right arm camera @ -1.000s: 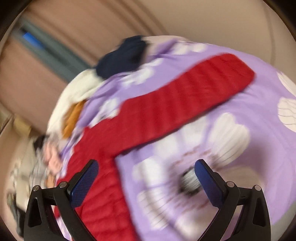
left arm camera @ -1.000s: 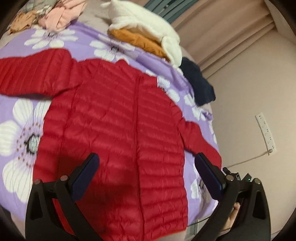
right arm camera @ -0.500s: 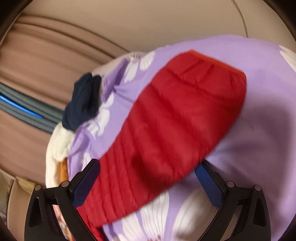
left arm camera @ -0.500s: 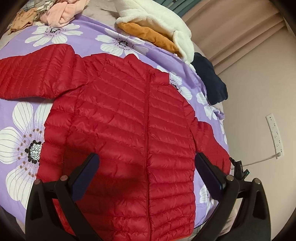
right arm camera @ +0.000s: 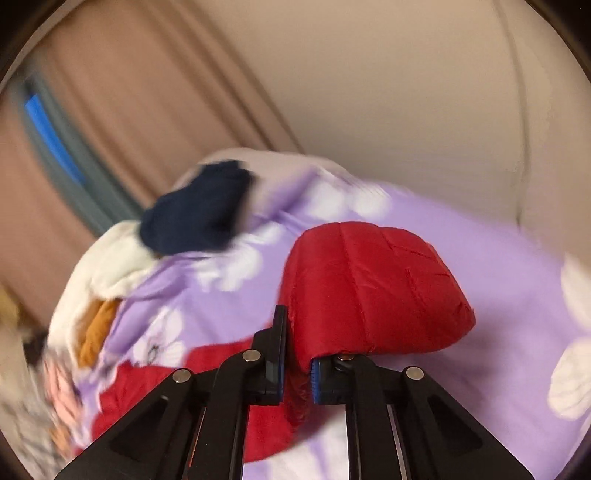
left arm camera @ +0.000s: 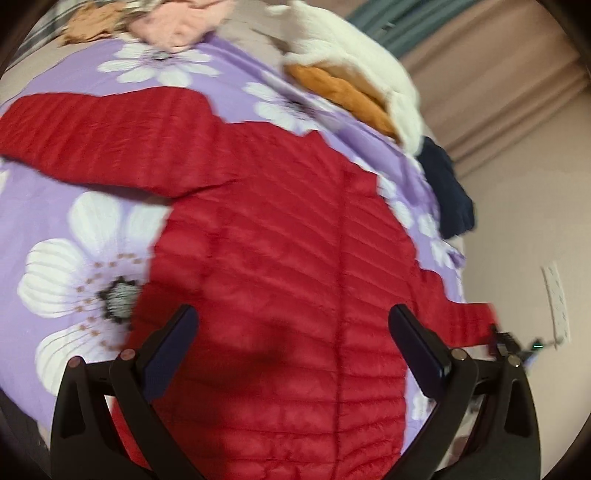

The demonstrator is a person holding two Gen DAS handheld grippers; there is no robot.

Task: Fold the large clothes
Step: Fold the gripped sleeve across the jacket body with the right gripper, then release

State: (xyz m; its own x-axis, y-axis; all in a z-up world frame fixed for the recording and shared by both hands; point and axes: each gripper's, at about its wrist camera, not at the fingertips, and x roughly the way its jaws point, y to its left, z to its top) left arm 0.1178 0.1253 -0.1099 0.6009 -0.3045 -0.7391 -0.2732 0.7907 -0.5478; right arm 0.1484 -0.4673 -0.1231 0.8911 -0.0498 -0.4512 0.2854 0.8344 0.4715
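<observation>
A red quilted puffer jacket (left arm camera: pixel 295 266) lies front up on a purple flowered bedspread (left arm camera: pixel 74 229), one sleeve stretched to the left. My left gripper (left arm camera: pixel 293 347) is open and empty, hovering above the jacket's lower body. My right gripper (right arm camera: pixel 297 373) is shut on the jacket's right sleeve (right arm camera: pixel 369 288) and holds its cuff end raised off the bedspread (right arm camera: pixel 517 295). In the left wrist view that sleeve (left arm camera: pixel 461 321) stretches right, toward the bed's edge.
A pile of white and orange clothes (left arm camera: pixel 354 74) and a dark navy garment (left arm camera: pixel 447 192) lie at the far side of the bed. Pink clothes (left arm camera: pixel 177 26) lie at the far left. A wall with a power strip (left arm camera: pixel 556 299) is at the right; curtains (right arm camera: pixel 110 110) hang behind.
My right gripper has closed on the sleeve's cuff end and lifted it. My left gripper has shifted slightly over the jacket and stays open.
</observation>
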